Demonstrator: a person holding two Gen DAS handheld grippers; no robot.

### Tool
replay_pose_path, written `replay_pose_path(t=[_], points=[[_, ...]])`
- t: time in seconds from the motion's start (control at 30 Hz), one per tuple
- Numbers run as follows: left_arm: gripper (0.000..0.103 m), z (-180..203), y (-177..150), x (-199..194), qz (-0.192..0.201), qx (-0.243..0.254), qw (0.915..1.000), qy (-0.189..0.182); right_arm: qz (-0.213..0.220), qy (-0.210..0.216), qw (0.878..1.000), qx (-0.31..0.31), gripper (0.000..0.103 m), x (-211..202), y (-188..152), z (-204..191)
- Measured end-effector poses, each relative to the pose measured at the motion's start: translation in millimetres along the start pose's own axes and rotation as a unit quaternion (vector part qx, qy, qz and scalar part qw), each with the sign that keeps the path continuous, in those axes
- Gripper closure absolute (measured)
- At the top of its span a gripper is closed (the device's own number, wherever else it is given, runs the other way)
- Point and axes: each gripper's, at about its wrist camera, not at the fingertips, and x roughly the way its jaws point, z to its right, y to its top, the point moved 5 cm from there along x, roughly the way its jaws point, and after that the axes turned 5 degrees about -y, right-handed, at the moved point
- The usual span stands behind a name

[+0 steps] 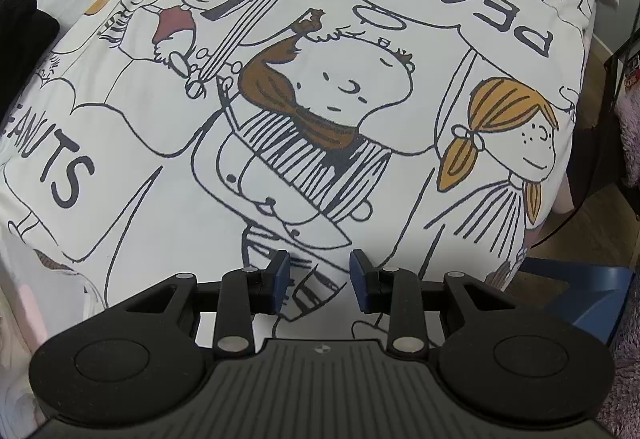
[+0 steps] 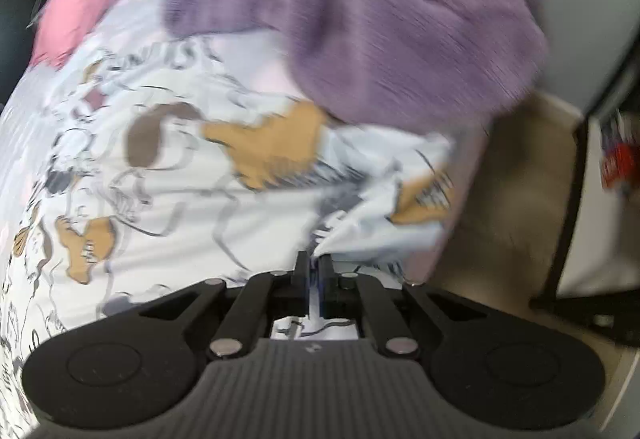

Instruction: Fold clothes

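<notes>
A white cloth printed with cartoon figures and the word PEANUTS [image 1: 320, 99] lies spread flat and fills the left wrist view. My left gripper [image 1: 320, 275] hovers over its near part, open, with only the flat cloth showing between the blue pads. The right wrist view is blurred. In it my right gripper [image 2: 314, 271] is shut on a rumpled edge of the printed cloth [image 2: 240, 199], which bunches up just beyond the fingertips. A purple knit garment [image 2: 380, 19] lies in a heap on the cloth further off.
A pink cloth [image 2: 80, 7] lies at the far left. The cloth's right edge drops to a wooden floor [image 2: 500, 199], where a black metal frame [image 2: 568, 219] stands. A dark item [image 1: 24, 19] sits at the left edge, a blue object [image 1: 592, 299] at the lower right.
</notes>
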Motion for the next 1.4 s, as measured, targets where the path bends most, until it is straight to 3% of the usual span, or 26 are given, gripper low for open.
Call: replay_pose_path(t=[0.27, 0.43, 0.5, 0.57, 0.67, 0.87, 0.93, 1.03, 1.23, 1.3, 1.4], points=[[0.073, 4.0, -17.8, -12.3, 0.024, 0.0, 0.9997, -0.004, 0.062, 0.029, 0.995, -0.071, 0.099, 0.5, 46.4, -77.8], [0.072, 14.9, -37.3, -28.3, 0.057, -0.01, 0.9982, -0.015, 0.055, 0.032, 0.993, -0.101, 0.098, 24.3, 54.9, -111.2], [0.072, 20.3, -46.0, -31.3, 0.063, -0.016, 0.9977, -0.017, 0.051, 0.036, 0.991, -0.121, 0.093, 33.1, 54.2, -123.1], [0.072, 25.5, -54.3, -31.1, 0.062, -0.019, 0.9978, -0.014, 0.06, 0.037, 0.985, -0.158, 0.089, 29.4, 52.0, -135.0], [0.072, 31.0, -65.5, -28.5, 0.052, -0.022, 0.9983, -0.01, 0.084, 0.043, 0.973, -0.212, 0.075, 16.7, 47.1, -151.9], [0.072, 40.1, -83.4, -27.4, 0.035, 0.002, 0.9992, -0.017, 0.08, 0.114, 0.941, -0.309, 0.074, -12.6, 4.6, -184.5], [0.072, 46.3, -86.5, -29.2, 0.037, 0.018, 0.9989, -0.022, 0.082, 0.135, 0.919, -0.36, 0.073, -23.3, -21.8, -196.6], [0.072, 52.7, -89.7, -26.5, 0.034, 0.033, 0.9987, -0.019, 0.086, 0.168, 0.868, -0.459, 0.071, -39.6, -74.8, -215.6], [0.072, 54.4, -98.4, -8.5, 0.001, 0.043, 0.999, 0.015, 0.09, 0.229, 0.739, -0.627, 0.067, -66.9, -189.4, -233.9], [0.072, 54.8, -99.6, -3.8, -0.005, 0.049, 0.9986, 0.022, 0.089, 0.24, 0.703, -0.664, 0.065, -72.4, -220.0, -233.4], [0.072, 56.8, -98.9, -0.6, -0.009, 0.061, 0.9977, 0.029, 0.108, 0.244, 0.627, -0.732, 0.06, -81.8, -269.2, -228.1]])
